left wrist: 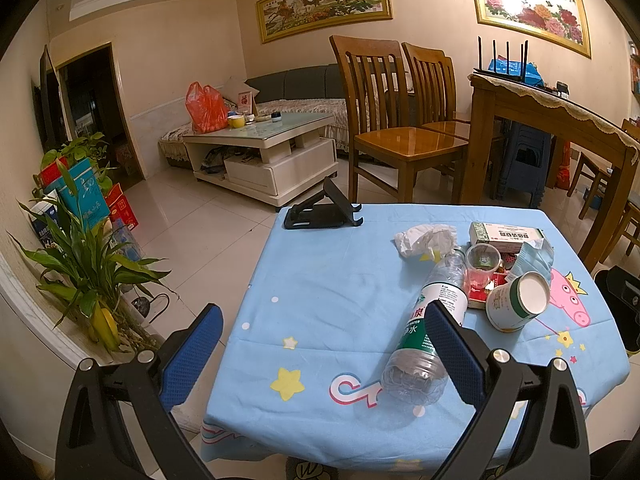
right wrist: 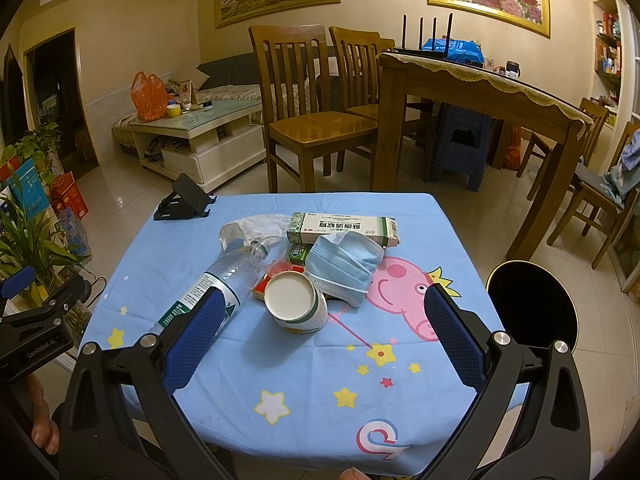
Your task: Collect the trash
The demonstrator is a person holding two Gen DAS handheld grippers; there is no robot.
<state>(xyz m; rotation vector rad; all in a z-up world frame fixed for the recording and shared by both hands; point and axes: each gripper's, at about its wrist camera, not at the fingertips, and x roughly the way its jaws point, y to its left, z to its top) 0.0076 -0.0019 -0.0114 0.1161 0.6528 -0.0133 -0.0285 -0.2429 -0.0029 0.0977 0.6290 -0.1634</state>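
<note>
I see left gripper (left wrist: 324,334) spread wide, holding nothing — bottle (left wrist: 430,328) lies on its side just past its right finger | right gripper (right wrist: 324,320) also wide, empty — cup (right wrist: 295,302) tipped over between its fingers, beyond the tips | mask (right wrist: 345,268), box (right wrist: 344,229), tissue (right wrist: 250,226) farther back | table (right wrist: 280,380)

black phone stand (right wrist: 185,199) on blue tablecloth (right wrist: 304,380), wooden chairs (right wrist: 316,120), potted plant (left wrist: 86,280)

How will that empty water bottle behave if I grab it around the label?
The water bottle lies on its side and looks empty, so it is probably very light and apt to roll. Its thin clear wall will likely crumple under the pads. No cap is visible.
</note>
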